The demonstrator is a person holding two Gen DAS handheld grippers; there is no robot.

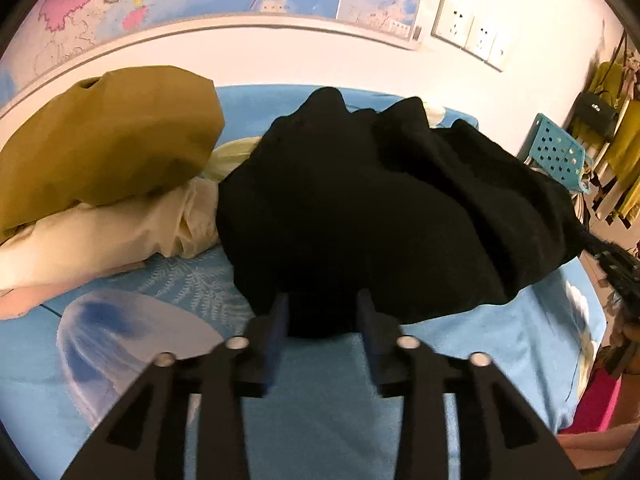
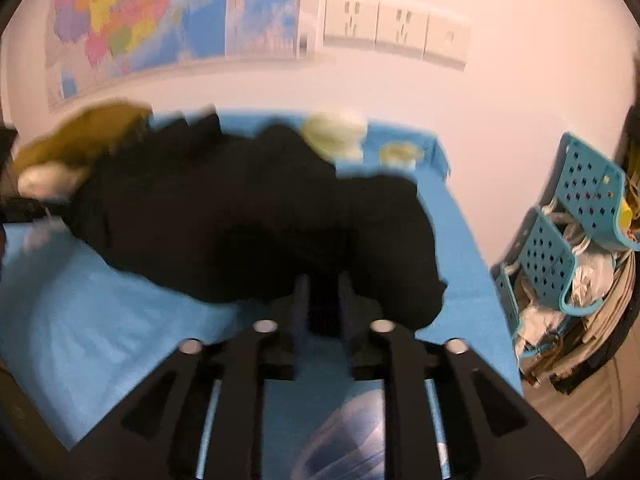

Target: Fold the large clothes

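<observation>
While the black garment (image 1: pixel 380 208) lies heaped on the blue bed (image 1: pixel 328 392), both grippers meet its near edge. Left gripper (image 1: pixel 323 312) jaws stand narrowly apart around a fold. Right gripper (image 2: pixel 323 300) jaws likewise; grip unclear.

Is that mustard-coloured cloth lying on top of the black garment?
No, the mustard cloth lies to the left of the black garment, resting on a cream cloth.

We see warm, pinkish indoor light on the wall (image 1: pixel 500 8) in both views, fairly bright. Left wrist view is mostly sharp; the right wrist view is motion-blurred throughout. The black garment (image 1: pixel 360 208) reads as near-featureless dark, folds barely visible. Strong fisheye bending and black vignette at the corners. Small glints on gripper bolts.
</observation>
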